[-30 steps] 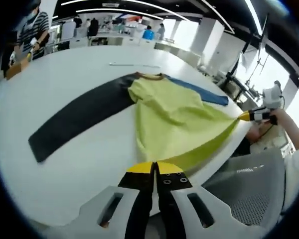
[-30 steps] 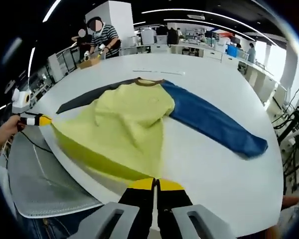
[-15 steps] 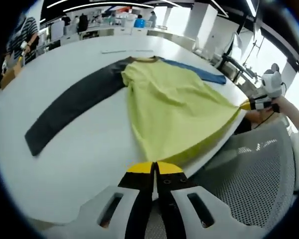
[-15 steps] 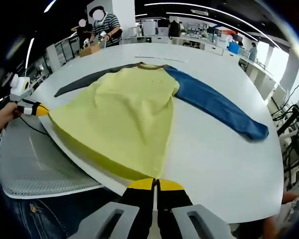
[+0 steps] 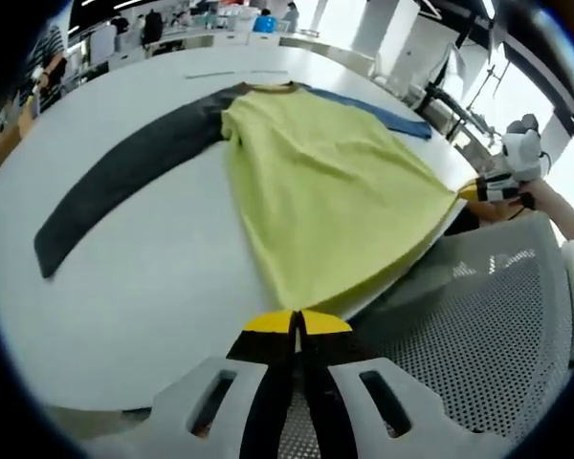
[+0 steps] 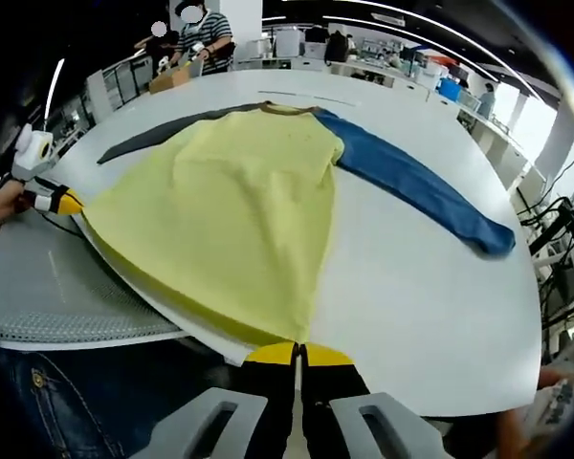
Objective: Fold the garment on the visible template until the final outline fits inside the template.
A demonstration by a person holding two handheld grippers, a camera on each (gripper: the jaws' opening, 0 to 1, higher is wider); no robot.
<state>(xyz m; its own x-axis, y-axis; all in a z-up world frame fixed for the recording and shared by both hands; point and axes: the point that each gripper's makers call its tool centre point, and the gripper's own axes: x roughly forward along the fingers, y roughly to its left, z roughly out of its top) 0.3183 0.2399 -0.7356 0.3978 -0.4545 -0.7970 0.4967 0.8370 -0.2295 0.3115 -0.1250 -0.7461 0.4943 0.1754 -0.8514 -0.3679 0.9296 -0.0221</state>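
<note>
One shirt (image 5: 325,191) lies flat on the white table (image 5: 153,287), collar at the far side, hem drawn over the near edge, its two sleeves spread sideways. The left gripper (image 5: 298,325) and right gripper (image 6: 299,356) each pinch a hem corner; no template can be made out.

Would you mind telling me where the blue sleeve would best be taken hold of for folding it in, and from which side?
Grip the blue sleeve at its cuff end, coming in from the bare table beyond the cuff. The sleeve lies flat and straight, stretched away from the yellow body, so its free cuff looks easiest to pinch and carry across. Both the right gripper and left gripper are shut on the hem.
</note>
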